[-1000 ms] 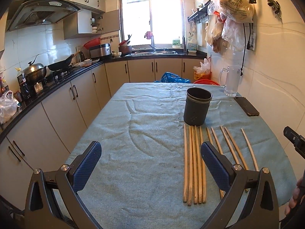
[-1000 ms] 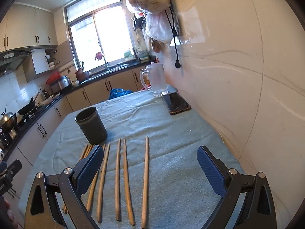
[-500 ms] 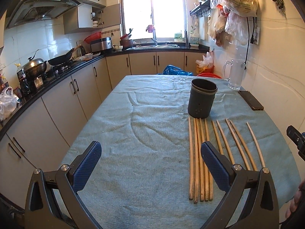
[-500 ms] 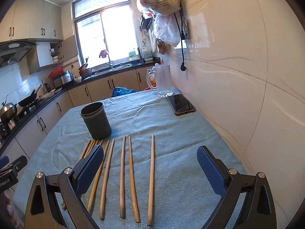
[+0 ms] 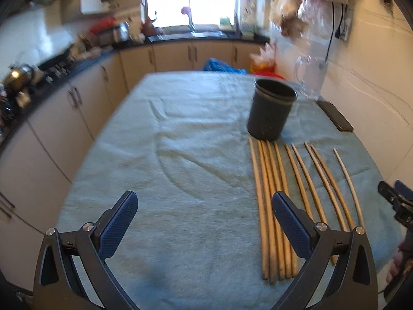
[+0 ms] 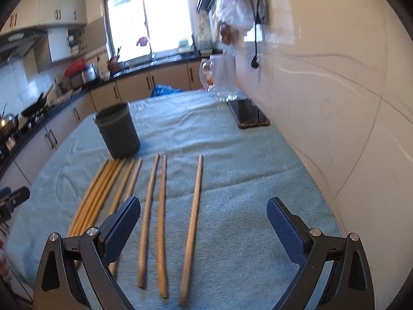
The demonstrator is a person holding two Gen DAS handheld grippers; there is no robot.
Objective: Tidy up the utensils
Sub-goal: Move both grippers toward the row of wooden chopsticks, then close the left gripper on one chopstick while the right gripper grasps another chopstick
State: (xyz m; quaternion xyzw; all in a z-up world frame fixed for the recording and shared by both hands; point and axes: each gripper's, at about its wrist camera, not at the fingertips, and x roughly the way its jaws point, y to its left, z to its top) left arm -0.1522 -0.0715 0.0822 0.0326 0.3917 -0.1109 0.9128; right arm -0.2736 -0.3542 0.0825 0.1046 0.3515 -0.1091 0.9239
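Note:
Several wooden chopsticks (image 5: 273, 201) lie side by side on a teal cloth-covered table (image 5: 180, 170), pointing away from me; they also show in the right wrist view (image 6: 152, 204). A dark grey cylindrical holder (image 5: 269, 108) stands upright just beyond their far ends and looks empty; it also shows in the right wrist view (image 6: 118, 129). My left gripper (image 5: 204, 222) is open and empty, left of the chopsticks, its right finger over the bundle. My right gripper (image 6: 204, 224) is open and empty above the rightmost chopsticks, the single one (image 6: 192, 222) between its fingers.
A black phone (image 6: 249, 115) lies on the table by the tiled wall, with a glass pitcher (image 6: 223, 77) behind it. Kitchen counters and cabinets run along the left. The right gripper shows at the edge of the left wrist view (image 5: 397, 201).
Both grippers have moved forward and lower towards the table. The chopsticks and holder now look closer. Nothing on the table has moved.

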